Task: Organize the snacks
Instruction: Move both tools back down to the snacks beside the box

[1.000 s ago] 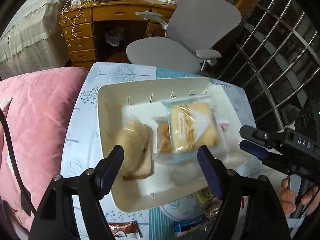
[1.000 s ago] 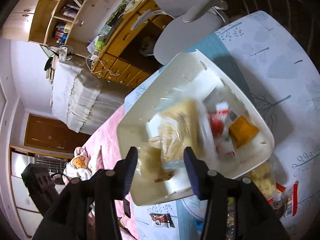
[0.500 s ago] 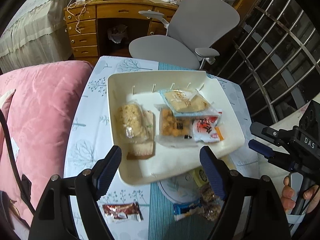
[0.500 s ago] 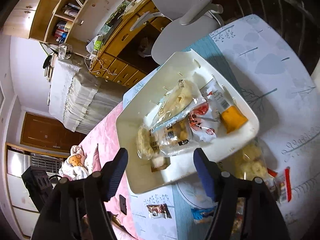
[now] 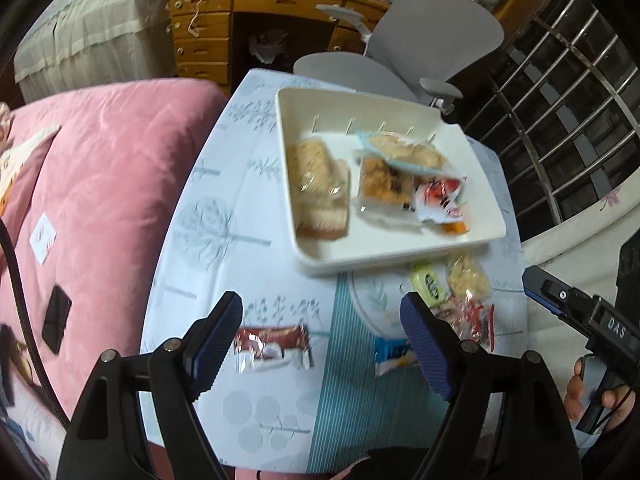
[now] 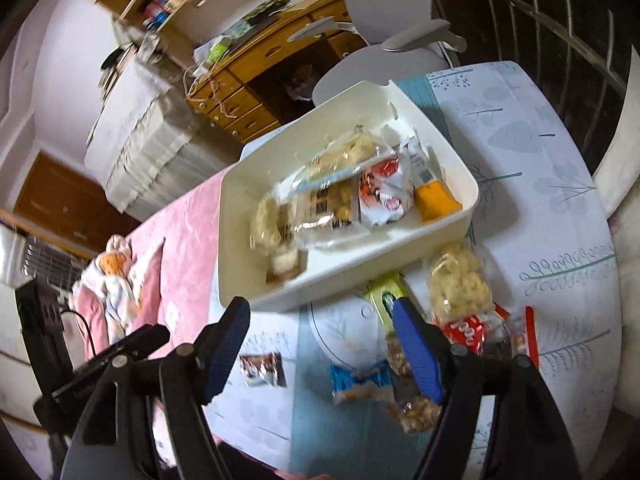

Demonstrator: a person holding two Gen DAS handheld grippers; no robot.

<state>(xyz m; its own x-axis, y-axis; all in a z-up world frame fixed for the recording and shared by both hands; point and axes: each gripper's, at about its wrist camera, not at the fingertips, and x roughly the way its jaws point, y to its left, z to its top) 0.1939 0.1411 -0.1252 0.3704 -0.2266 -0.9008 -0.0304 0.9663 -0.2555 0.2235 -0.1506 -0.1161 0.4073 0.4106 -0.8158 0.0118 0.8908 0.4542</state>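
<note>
While several snacks already lie in the white tray, the task looks partly done; both the left claw and right claw gape empty; a brown packet, a blue packet and others wait on the table.

Smooth plastic tray, glossy wrappers, wooden desk.

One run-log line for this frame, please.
left claw: open, empty | right claw: open, empty | tray: several snacks inside | more on table
</note>
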